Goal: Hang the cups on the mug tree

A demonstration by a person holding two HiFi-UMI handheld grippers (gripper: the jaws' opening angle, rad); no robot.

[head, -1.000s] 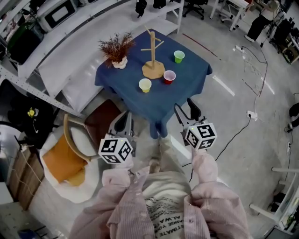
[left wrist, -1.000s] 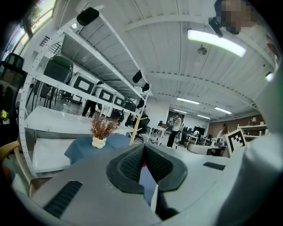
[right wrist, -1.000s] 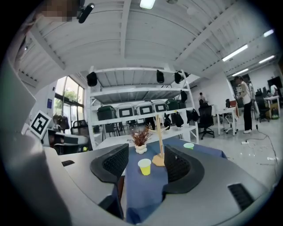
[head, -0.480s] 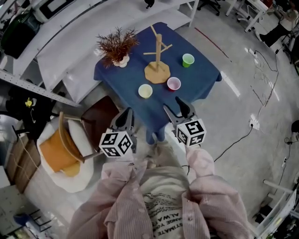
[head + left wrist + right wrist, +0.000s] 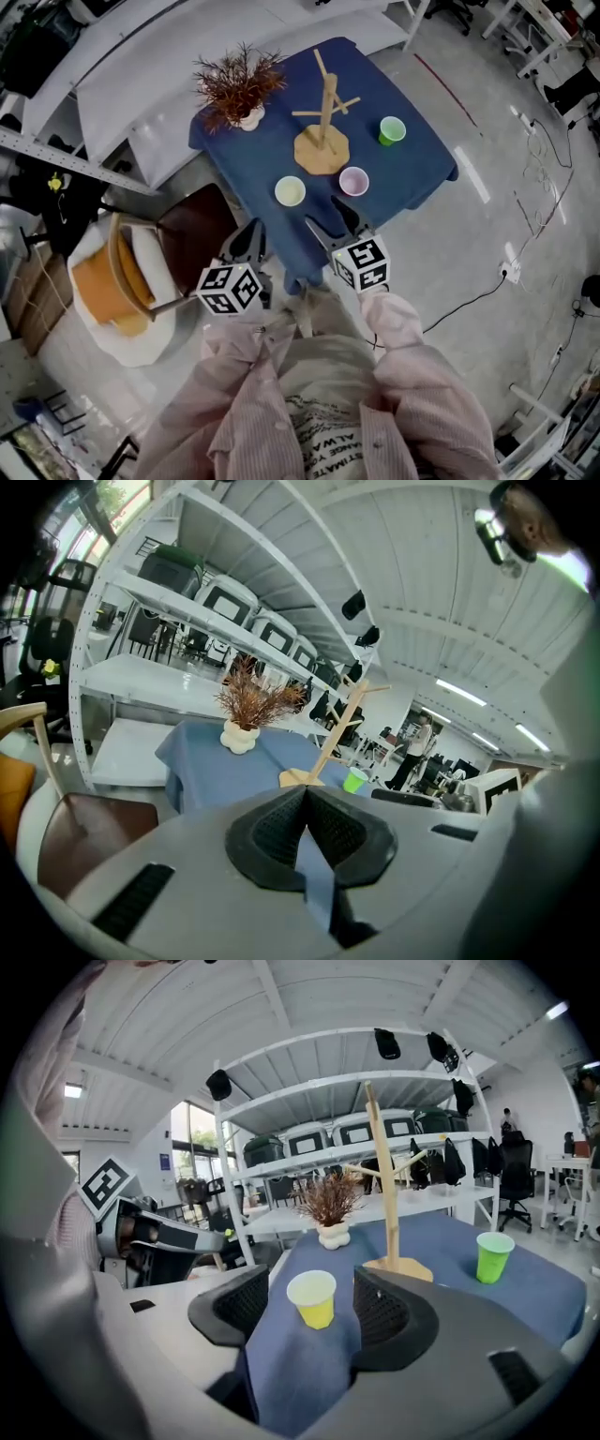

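Holds L gripper [image 5: 248, 234] w/ jaws pressed together, nothing between. Holds R gripper [image 5: 330, 223] w/ jaws wide, just been opening, nothing between the pads (yellow cup [image 5: 312, 1298] lined up w/ the gap, but well ahead). Points both toward near edge of blue table [image 5: 412, 178]. Leaves all three cups upright on top, none on mug tree [image 5: 324, 117]: yellow nearest, pink cup [image 5: 353, 181] just beside tree's base, green cup [image 5: 392, 130] further R.

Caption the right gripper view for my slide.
Empty right tongs, just opened wider, aimed at the yellow cup; mug tree and green cup beyond.
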